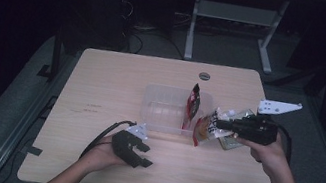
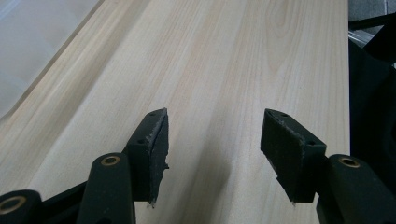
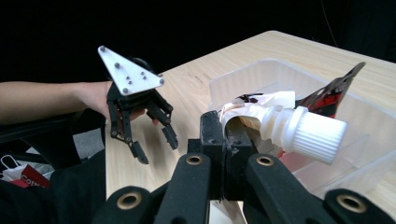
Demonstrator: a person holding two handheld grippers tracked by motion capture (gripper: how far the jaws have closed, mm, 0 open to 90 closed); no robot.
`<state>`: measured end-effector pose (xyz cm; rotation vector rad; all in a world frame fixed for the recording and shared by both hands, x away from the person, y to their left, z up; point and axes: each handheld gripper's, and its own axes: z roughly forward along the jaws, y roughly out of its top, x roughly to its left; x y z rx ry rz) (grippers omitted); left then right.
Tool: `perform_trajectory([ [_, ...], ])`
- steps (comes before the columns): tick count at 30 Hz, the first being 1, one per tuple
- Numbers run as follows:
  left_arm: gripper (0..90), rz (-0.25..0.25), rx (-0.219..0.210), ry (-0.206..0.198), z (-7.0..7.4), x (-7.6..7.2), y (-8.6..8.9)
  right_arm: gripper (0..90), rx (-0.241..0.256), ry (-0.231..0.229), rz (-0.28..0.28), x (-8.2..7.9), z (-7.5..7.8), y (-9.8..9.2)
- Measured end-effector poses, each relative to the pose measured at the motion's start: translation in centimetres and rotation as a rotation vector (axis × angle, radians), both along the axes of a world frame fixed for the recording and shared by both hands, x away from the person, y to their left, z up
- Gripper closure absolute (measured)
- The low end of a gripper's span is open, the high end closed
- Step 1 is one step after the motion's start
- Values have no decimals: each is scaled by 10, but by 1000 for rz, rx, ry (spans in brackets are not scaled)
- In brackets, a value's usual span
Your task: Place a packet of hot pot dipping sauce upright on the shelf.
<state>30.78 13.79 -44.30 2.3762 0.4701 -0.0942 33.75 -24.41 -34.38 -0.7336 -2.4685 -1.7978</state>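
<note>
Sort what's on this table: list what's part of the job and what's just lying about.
In the job:
right tool, shut on spouted pouch
clear bin
dark red packet standing in it
left tool, open, empty

Lying about:
round grommet

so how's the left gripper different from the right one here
The left gripper is open with nothing between its jaws; the right gripper is shut on a spouted pouch with a white cap. The left gripper sits low over the bare table near the front edge; the right gripper is raised beside the clear bin. Both are black, hand-held, and carry a grey three-cornered plate.
</note>
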Motion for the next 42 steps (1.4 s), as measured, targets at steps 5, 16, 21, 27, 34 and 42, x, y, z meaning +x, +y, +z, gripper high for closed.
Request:
perform_trajectory([
  [5,408,4,1,-4,0,0,0,894,-11,1,-16,10,2,-2],
  [16,399,0,0,-8,0,0,1,894,-37,10,-55,29,8,-8],
  [21,397,-4,10,-7,0,0,1,894,-38,13,-74,33,8,-11],
  [27,396,-8,14,-5,-1,1,0,894,-35,20,-90,38,6,-14],
  [34,396,-10,16,-5,-1,1,0,893,-41,30,-103,46,-1,-14],
  [42,396,-5,7,-5,-1,1,1,893,-53,37,-129,54,-8,-13],
])
